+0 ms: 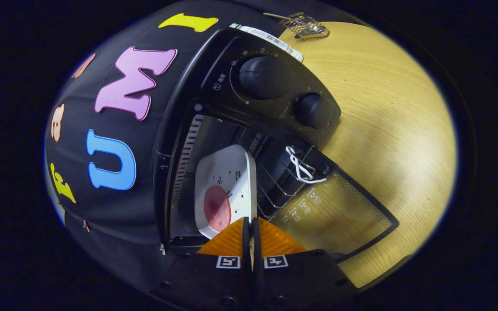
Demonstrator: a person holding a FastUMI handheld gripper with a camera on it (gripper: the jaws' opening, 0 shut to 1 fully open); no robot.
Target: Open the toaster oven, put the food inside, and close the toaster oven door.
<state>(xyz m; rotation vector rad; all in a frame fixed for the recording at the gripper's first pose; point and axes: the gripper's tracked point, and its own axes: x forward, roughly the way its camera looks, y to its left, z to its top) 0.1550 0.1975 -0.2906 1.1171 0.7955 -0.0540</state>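
Note:
The black toaster oven [231, 86] stands open, its glass door [339, 211] folded down onto the wooden table [387, 121]. The view is rolled sideways. A white square plate [227, 168] with a round reddish slice of food [216, 208] on it is inside the oven's cavity, just over the wire rack [281, 177]. My gripper [251, 224] is shut on the plate's near rim, both fingers pressed close together on it. I cannot tell whether the plate rests on the rack or hangs slightly above it.
Two dark knobs, a large one [264, 77] and a small one [314, 110], sit on the oven's control panel beside the cavity. A white cord loop [301, 166] lies at the door's hinge end. A small wire rack [305, 26] lies on the table beyond the oven.

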